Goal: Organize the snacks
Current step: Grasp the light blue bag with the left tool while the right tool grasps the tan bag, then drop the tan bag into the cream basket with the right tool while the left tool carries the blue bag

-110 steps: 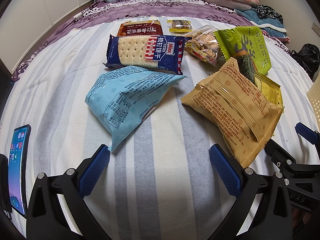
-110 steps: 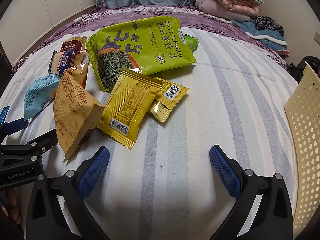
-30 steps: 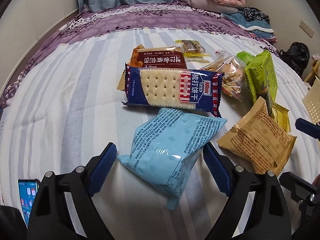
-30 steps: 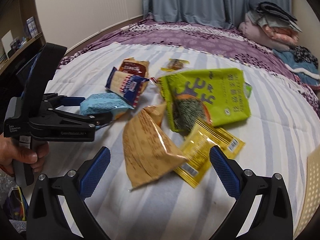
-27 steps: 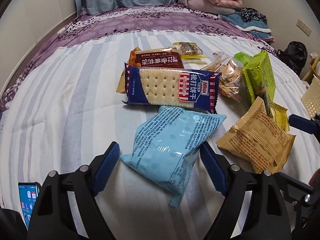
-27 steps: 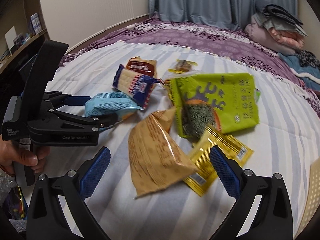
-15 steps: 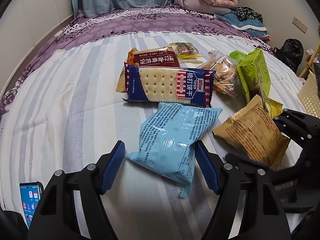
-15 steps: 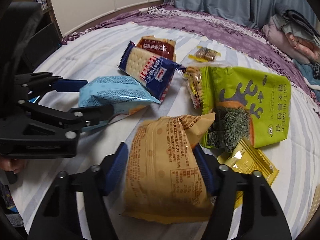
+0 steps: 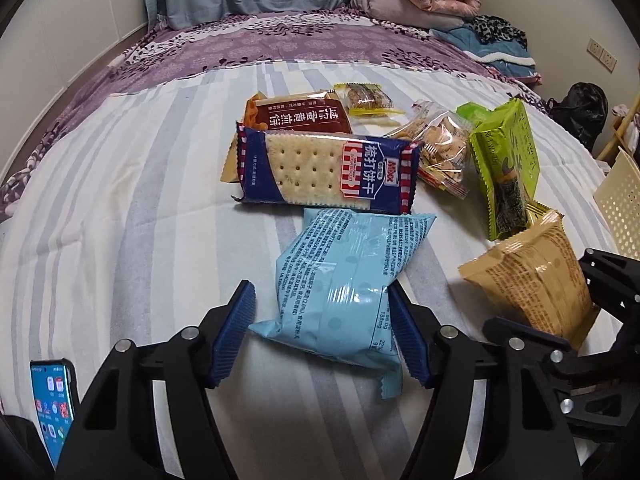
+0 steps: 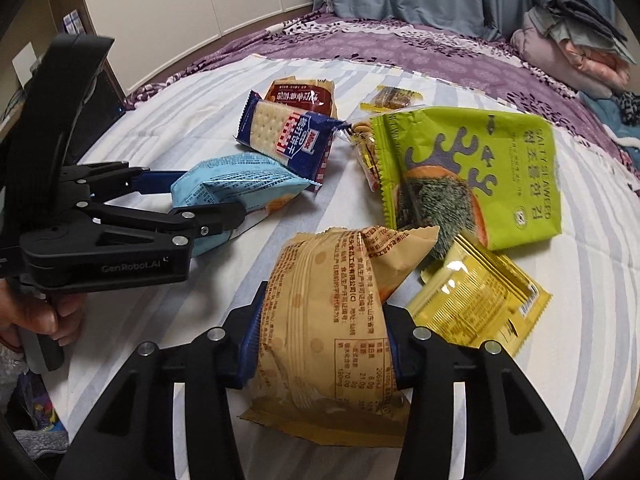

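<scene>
Tan packet (image 10: 332,316): clamped across its middle by my right gripper (image 10: 320,338); both blue pads press into the crinkled film, and the jaws have just been closing onto it.
Blue packet (image 9: 344,280): lies on the striped bedsheet (image 9: 120,200) between the fingers of my left gripper (image 9: 322,334). Those jaws have just been closing too. The right pad touches the packet's edge, while the left pad stands a little apart, so I judge nothing is gripped there yet.
Step in hand: I judge it to be picking up both packets together, one per claw, to carry them to the cream perforated basket (image 9: 620,204) at the right edge of the left view.
Doing it well, left: finish the squeeze over the plump middle, not the flat sealed tail, which would slip out. Pinch gently; the bag is puffed with air and would crush its contents.
Doing it well, right: lift straight up, so the loose lower end does not drag the yellow sachet (image 10: 476,300) lying just beside it.
Neighbours: the cracker pack (image 9: 326,170) touches the blue packet's far end; I should raise the packet, not slide it, or the crackers will shift.
Remaining snacks: the green seaweed bag (image 10: 480,176) and the others await sorting.
</scene>
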